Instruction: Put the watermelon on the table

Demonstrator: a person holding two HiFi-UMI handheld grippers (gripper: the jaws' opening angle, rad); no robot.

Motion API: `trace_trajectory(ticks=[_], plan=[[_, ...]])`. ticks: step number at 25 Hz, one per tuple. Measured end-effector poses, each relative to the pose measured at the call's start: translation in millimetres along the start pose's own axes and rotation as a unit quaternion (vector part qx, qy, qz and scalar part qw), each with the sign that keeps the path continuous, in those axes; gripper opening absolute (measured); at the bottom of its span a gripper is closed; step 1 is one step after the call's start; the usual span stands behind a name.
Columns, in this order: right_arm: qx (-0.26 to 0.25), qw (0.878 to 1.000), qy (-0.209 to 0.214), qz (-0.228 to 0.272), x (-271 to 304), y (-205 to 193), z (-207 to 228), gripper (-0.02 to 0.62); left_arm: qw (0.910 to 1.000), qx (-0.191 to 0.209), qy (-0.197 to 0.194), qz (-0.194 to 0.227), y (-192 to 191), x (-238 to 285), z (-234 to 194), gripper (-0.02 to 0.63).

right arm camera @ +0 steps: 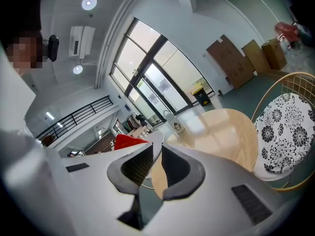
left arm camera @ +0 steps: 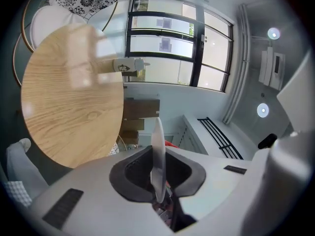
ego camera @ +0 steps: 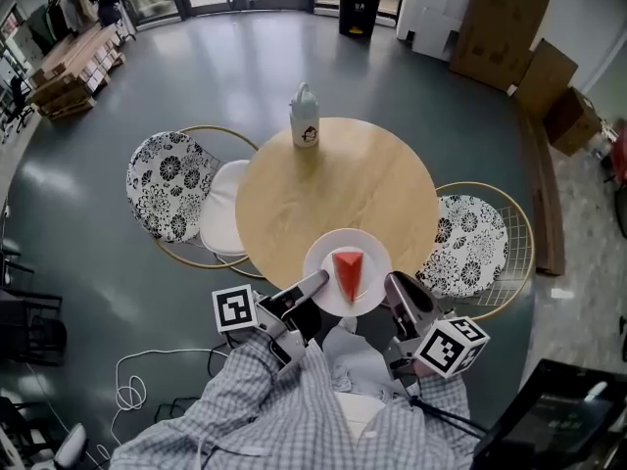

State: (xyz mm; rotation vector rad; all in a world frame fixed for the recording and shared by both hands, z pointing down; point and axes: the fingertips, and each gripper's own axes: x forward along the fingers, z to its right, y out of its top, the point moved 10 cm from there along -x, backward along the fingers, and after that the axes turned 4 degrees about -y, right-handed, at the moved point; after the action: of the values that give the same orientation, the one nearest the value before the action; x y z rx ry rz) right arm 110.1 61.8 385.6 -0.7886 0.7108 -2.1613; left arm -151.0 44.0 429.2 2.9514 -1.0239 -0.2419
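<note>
A red watermelon wedge lies on a white plate over the near edge of the round wooden table. My left gripper is shut on the plate's left rim and my right gripper on its right rim. In the left gripper view the plate shows edge-on between the jaws of that gripper. In the right gripper view the plate rim runs between the jaws of that gripper, with the watermelon behind the left jaw. Whether the plate rests on the table I cannot tell.
A white bottle stands at the table's far edge. Chairs with black-and-white flowered cushions flank the table at left and right. Cardboard boxes lean at the back right. Cables lie on the floor near left.
</note>
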Motion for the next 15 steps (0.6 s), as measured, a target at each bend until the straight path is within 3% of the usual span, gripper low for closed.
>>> trace_trajectory(ticks=[15], plan=[[0.01,1.0,-0.025,0.007,11.3,59.1,74.7,0.061,0.9997,-0.01,0.006,-0.019,11.8,101.0,-27.9,0.041]])
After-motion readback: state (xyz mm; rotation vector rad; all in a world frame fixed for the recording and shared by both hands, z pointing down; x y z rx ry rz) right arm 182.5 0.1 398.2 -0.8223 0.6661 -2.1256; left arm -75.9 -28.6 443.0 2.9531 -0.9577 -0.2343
